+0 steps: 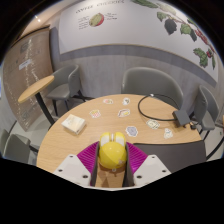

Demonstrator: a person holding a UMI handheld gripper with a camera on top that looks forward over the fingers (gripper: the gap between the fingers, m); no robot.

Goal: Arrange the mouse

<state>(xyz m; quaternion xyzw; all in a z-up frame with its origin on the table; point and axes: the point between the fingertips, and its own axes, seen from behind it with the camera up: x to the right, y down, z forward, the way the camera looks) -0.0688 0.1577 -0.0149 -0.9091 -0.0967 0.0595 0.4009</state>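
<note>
Gripper view: tongs (112, 170) grip mouse (112, 155) before box (74, 124).

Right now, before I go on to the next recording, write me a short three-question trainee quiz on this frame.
1. True or false: the gripper holds nothing between its pink pads.
2. What colour is the mouse between the fingers? A) yellow B) black C) blue
3. Fill in: beyond the fingers, a black cable lies on the round wooden ____.

Key: 1 false, the fingers press on the mouse from both sides; 2 A; 3 table.
</note>
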